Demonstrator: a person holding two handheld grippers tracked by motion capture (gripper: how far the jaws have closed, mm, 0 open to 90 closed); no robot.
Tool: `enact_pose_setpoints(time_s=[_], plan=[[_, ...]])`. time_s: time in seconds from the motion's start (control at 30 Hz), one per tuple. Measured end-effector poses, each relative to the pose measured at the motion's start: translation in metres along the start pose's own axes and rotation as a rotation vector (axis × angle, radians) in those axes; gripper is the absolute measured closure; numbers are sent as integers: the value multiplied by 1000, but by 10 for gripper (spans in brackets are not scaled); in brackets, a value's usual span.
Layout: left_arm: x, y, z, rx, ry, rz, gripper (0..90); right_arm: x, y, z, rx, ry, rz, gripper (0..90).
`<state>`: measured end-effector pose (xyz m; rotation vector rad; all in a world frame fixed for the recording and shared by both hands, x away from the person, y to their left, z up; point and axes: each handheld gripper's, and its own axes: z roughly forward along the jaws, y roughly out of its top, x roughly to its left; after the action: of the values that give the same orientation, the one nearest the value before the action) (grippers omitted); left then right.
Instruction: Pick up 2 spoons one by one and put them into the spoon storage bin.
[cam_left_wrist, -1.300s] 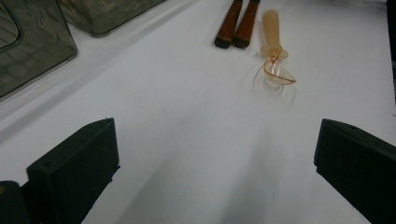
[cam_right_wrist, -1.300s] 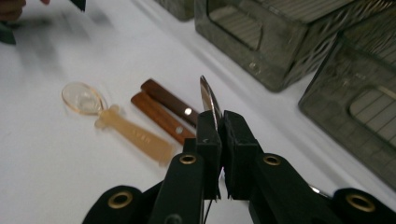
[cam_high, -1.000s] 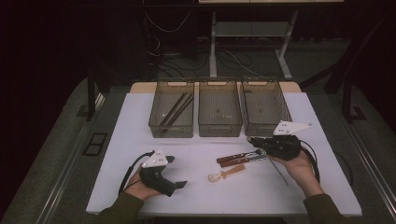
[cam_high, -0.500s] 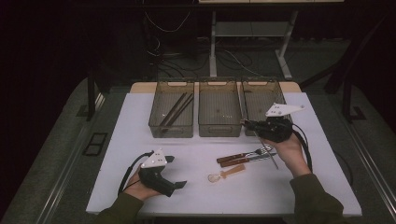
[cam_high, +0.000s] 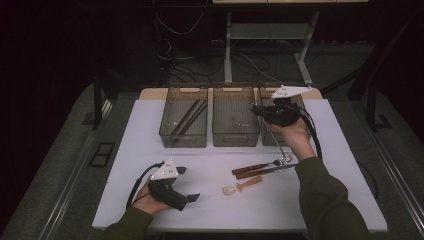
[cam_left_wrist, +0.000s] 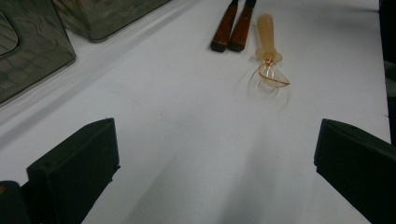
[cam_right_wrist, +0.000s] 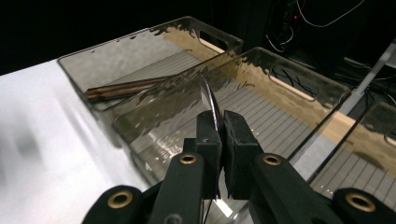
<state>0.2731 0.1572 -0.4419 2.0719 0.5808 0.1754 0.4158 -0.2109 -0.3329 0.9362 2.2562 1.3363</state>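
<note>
Stillness on the left side first: the left gripper (cam_high: 188, 184) is resting on the white table (cam_high: 145, 150) near the front edge, exactly where it sat a second ago, its jaws standing wide with nothing between them. Behind it, the left bin (cam_high: 166, 134) is holding a pair of brown chopsticks (cam_high: 187, 117), and the middle bin (cam_high: 235, 139) is looking empty. Moving across, the little amber spoon (cam_high: 241, 186) is lying on the table with its bowl toward the left gripper, and just beyond it the wood-handled fork (cam_high: 256, 167) and wood-handled knife (cam_high: 262, 172) are lying side by side, untouched.

Now the action: the right gripper (cam_high: 256, 111) is travelling. A second ago it was down at the table beside the cutlery; now it is raised and carried back to the row of bins, hanging about over the wall between the middle bin and the right bin (cam_high: 272, 144). Its jaws are pinched nearly together on a slim metal utensil (cam_right_wrist: 208, 95), whose long end is dangling down toward the table in the high view. What kind of utensil it is cannot be told, as it is showing edge-on.

So the pick looks done and the sorting is under way: the piece is clear of the table and seems to be heading for a bin. The grip looks narrow, so a swing could twist it.
</note>
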Motion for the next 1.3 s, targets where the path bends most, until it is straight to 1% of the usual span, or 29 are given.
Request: enact_pose_setpoints(time_s=[0.13, 0.2, 0.4, 0.43, 0.53, 0.7, 0.73, 0.8, 0.83, 0.87, 0.93, 1.03, 1.17, 1.2, 1.23, 1.27, 1.3], plan=[[-1, 0, -1, 1, -1, 1, 0, -7, 12, 12, 0, -5, -8, 857], [-1, 0, -1, -5, -2, -7, 0, -10, 18, 19, 0, -9, -1, 856], [-1, 1, -1, -8, 1, 3, 0, -18, 33, 44, 4, -23, 14, 856], [-1, 1, -1, -9, 0, 7, 0, -19, 35, 48, 1, -25, 11, 856], [-1, 1, -1, -12, -3, 12, 0, -22, 40, 59, 10, -32, 25, 856], [-3, 2, -1, 12, 0, 29, 0, -25, 48, 74, 15, -60, 22, 856], [-3, 2, 0, 7, -1, 31, 0, -26, 50, 77, 18, -65, 20, 856], [-4, 2, 0, 4, 0, 32, 0, -27, 52, 83, 25, -66, 18, 856], [-5, 2, 1, -2, 0, 23, 0, -27, 52, 86, 32, -75, 21, 856], [-4, 2, 1, 5, -1, 29, 0, -28, 51, 89, 36, -77, 24, 856], [-5, 2, 2, 4, 0, 30, 0, -29, 50, 95, 45, -85, 28, 856], [-6, 3, 2, 15, -4, 47, 0, -30, 46, 104, 66, -84, 33, 856], [-6, 2, 2, 18, -7, 43, 0, -31, 38, 115, 97, -88, 35, 854], [-6, 2, 2, 19, -7, 46, 0, -32, 36, 117, 107, -84, 39, 847], [-5, 2, 2, 21, -7, 50, 0, -32, 34, 118, 116, -75, 57, 758], [-5, 2, 2, 19, -8, 48, 0, -32, 33, 119, 124, -85, 67, 645], [-5, 2, 1, 20, -9, 48, 0, -32, 33, 119, 132, -107, 67, 587]])
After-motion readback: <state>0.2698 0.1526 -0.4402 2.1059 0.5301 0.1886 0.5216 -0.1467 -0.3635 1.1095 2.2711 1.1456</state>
